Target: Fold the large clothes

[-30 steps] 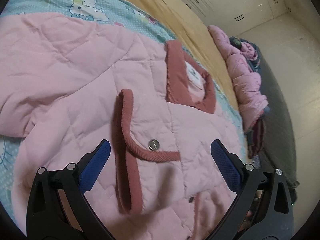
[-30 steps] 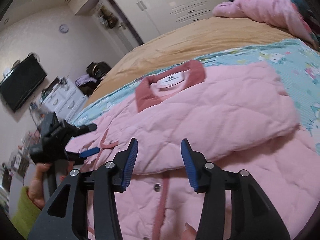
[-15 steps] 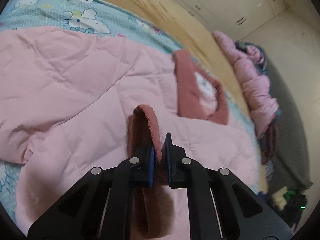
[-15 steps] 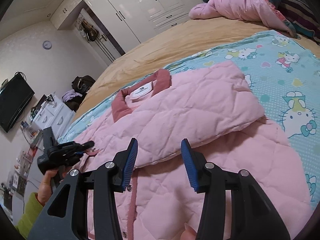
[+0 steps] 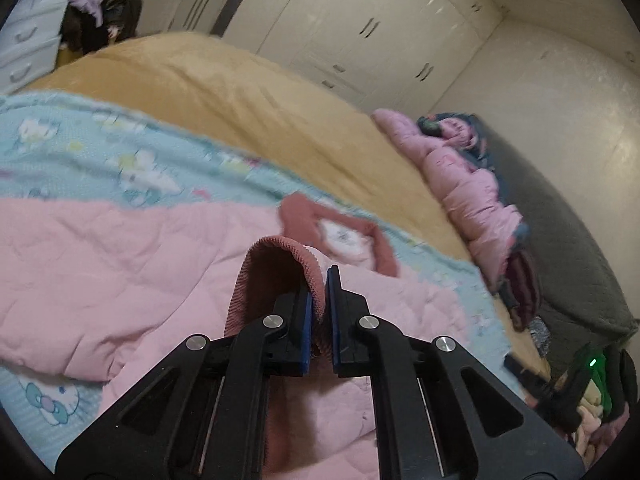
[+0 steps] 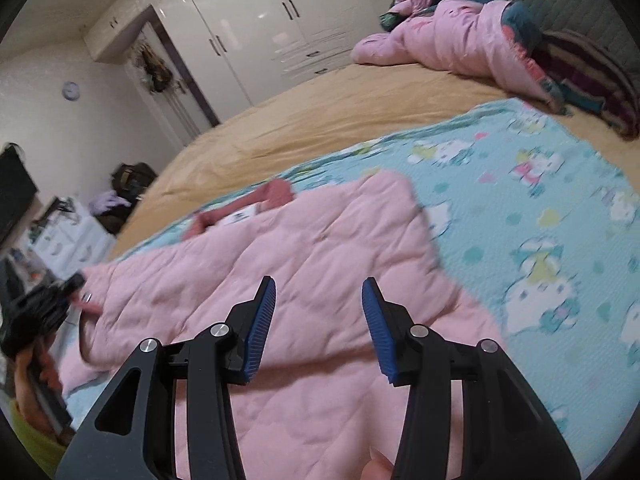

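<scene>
Broadly, I am looking across a large bed covered by a tan sheet, with a turquoise cartoon-cat blanket spread over its near half as a flat working surface. White wardrobes line the far wall. At the far right of the bed, by the grey headboard, a heap of pink bedding is bunched up, well apart from my work.

The thing I am folding, a pink quilted jacket, lies on the turquoise blanket with its dark-rose collar pointing toward the far side. One sleeve looks already laid across the body, which I take to mean the fold is partly done.

My left gripper has its blue-padded jaws pressed together on the ribbed rose cuff of the other sleeve. The cuff arches up above the jacket's body, so I judge I am holding it raised in order to carry the sleeve across. In the right wrist view this same gripper shows at the far left edge, gripped in a hand with a green cuff, blurred.

My right gripper hovers just above the jacket's near portion with its jaws spread wide and nothing between them. I judge it waits there to pin or smooth the fabric while the sleeve swings over.
</scene>
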A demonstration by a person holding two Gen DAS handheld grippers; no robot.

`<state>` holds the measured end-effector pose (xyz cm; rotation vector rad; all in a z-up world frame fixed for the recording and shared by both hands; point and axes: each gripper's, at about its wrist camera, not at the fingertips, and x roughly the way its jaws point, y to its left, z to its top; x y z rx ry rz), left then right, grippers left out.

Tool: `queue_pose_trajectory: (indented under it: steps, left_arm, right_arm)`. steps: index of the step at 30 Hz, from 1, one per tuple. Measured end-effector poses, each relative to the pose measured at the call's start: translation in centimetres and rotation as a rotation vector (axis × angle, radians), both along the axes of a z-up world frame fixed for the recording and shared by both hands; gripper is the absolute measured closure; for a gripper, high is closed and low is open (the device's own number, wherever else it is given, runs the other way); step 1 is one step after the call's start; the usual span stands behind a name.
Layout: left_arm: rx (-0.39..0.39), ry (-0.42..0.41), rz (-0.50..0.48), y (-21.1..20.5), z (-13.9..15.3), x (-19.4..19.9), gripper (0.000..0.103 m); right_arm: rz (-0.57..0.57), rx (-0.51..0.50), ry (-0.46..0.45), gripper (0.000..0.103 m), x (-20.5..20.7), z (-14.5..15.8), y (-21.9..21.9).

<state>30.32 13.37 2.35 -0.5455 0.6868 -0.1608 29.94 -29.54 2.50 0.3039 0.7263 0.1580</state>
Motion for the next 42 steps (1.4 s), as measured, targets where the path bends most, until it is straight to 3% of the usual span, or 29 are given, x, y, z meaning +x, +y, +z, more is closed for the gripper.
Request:
queue_pose_trajectory:
  steps: [7, 12, 18, 27, 29, 31, 33, 34, 35, 40, 42]
  left_arm:
    - [0.003, 0.099, 0.035, 1.5, -4.3, 0.9, 0.102]
    - [0.004, 0.123, 0.046, 2.1, -5.5, 1.2, 0.102]
    - [0.014, 0.152, 0.046, 2.1, -6.7, 1.7, 0.102]
    - [0.026, 0.197, 0.048, 2.0, -8.3, 1.8, 0.101]
    - [0.035, 0.192, 0.047, 1.8, -7.9, 1.6, 0.101]
    - [0.044, 0.189, 0.046, 1.8, -7.3, 1.4, 0.099]
    - [0.059, 0.186, 0.048, 1.7, -6.9, 1.2, 0.096]
    - [0.062, 0.186, 0.051, 1.6, -6.7, 1.0, 0.090]
    - [0.063, 0.185, 0.052, 1.6, -6.5, 0.9, 0.077]
    - [0.104, 0.160, 0.055, 0.9, -4.7, 0.0, 0.032]
    - [0.115, 0.144, 0.057, 0.7, -3.8, -0.6, 0.022]
  right_arm:
    - [0.063, -0.149, 0.076, 0.058, 4.9, -1.6, 1.6]
    - [0.098, -0.194, 0.157, 0.058, 7.3, -4.4, 3.2]
    - [0.069, -0.184, 0.287, 0.050, 9.1, -8.7, 3.1]
    - [0.059, -0.216, 0.276, 0.049, 9.1, -10.0, 3.5]
    - [0.067, -0.191, 0.274, 0.041, 8.8, -9.4, 3.5]
    - [0.076, -0.137, 0.254, 0.013, 8.1, -8.5, 3.6]
    - [0.082, -0.118, 0.235, 0.006, 7.2, -7.5, 3.9]
    - [0.085, -0.116, 0.227, 0.006, 6.8, -7.1, 4.1]
    - [0.092, -0.112, 0.214, 0.005, 6.3, -6.7, 4.4]
    - [0.125, -0.104, 0.155, 0.004, 4.0, -4.7, 5.6]
    - [0.129, -0.110, 0.131, 0.004, 3.1, -3.9, 6.0]
